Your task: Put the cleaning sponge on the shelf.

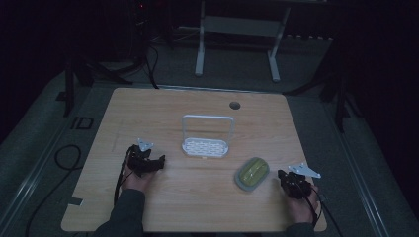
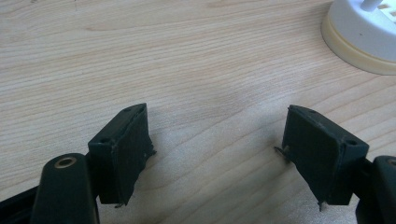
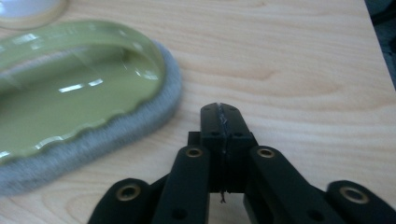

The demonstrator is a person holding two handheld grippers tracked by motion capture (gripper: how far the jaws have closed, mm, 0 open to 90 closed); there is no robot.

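Observation:
A green oval dish (image 1: 252, 171) with a grey fuzzy rim lies at the right of the wooden table (image 1: 197, 207); in the right gripper view the dish (image 3: 70, 98) is just left of my jaws. A white rack (image 1: 206, 137) with a tall handle stands mid-table, and its base corner (image 2: 359, 37) appears at the top right of the left gripper view. My left gripper (image 1: 159, 162) (image 2: 217, 149) rests on the table left of the rack, open, with bare wood between its jaws. My right gripper (image 1: 281, 174) (image 3: 222, 114) sits right of the dish, shut on nothing.
A round cable hole (image 1: 234, 105) is in the table near its far edge. Beyond the table stand white frame legs (image 1: 199, 54) on a dark floor. Cables (image 1: 64, 158) lie on the floor at the left.

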